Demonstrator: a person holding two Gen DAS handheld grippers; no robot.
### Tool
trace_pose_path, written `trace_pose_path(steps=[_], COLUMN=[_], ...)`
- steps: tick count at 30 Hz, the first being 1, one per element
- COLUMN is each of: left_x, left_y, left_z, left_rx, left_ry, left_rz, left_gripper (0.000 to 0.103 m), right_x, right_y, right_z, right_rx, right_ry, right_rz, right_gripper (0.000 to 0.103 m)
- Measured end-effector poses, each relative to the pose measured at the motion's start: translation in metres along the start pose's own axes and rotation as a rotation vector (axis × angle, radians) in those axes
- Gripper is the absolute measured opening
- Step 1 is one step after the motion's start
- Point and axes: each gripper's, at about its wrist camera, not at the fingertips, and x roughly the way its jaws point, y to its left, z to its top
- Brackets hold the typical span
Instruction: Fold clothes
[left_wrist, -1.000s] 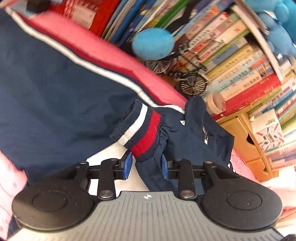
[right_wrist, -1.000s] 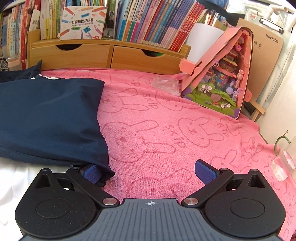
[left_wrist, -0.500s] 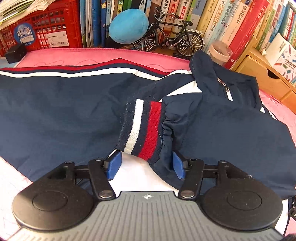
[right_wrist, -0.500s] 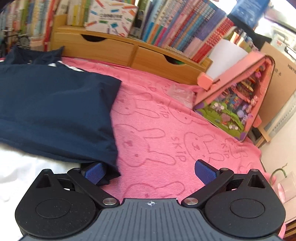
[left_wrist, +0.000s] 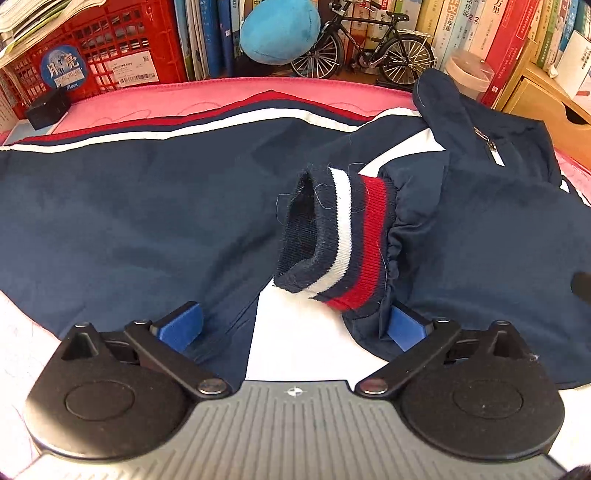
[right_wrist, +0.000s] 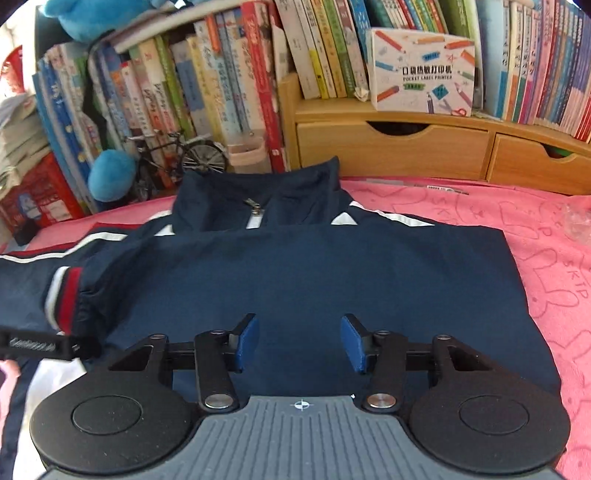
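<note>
A navy zip jacket with white and red stripes lies on a pink rabbit-print towel; its right side is folded over the body. Its collar and zipper point to the bookshelf. The striped sleeve cuff lies on the jacket, just ahead of my left gripper, which is open and empty. My right gripper is open and empty above the folded panel. The left gripper shows at the left edge of the right wrist view.
Rows of books, a wooden drawer unit, a model bicycle, a blue plush ball and a red crate line the far edge. A black box sits on the towel's far left.
My left gripper has opened wide and let go of the sleeve cuff, which now rests on the jacket. My right gripper has swung left from the jacket's right edge to over the folded panel and narrowed.
</note>
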Motion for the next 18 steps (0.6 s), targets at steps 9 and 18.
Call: trace_pose_path(steps=[9, 18], left_x=[-0.001, -0.002], left_y=[0.000, 0.000], left_z=[-0.005, -0.004], left_rx=[0.032, 0.049], left_ry=[-0.050, -0.056], left_rz=[-0.012, -0.021], left_gripper=[0.103, 0.103], right_x=[0.033, -0.024], right_y=[-0.143, -0.046], right_z=[0.037, -0.004], right_rx=[0.221, 0.021], right_ry=[0.024, -0.017], right_rz=[-0.429, -0.094], right_gripper=[0.056, 0.053])
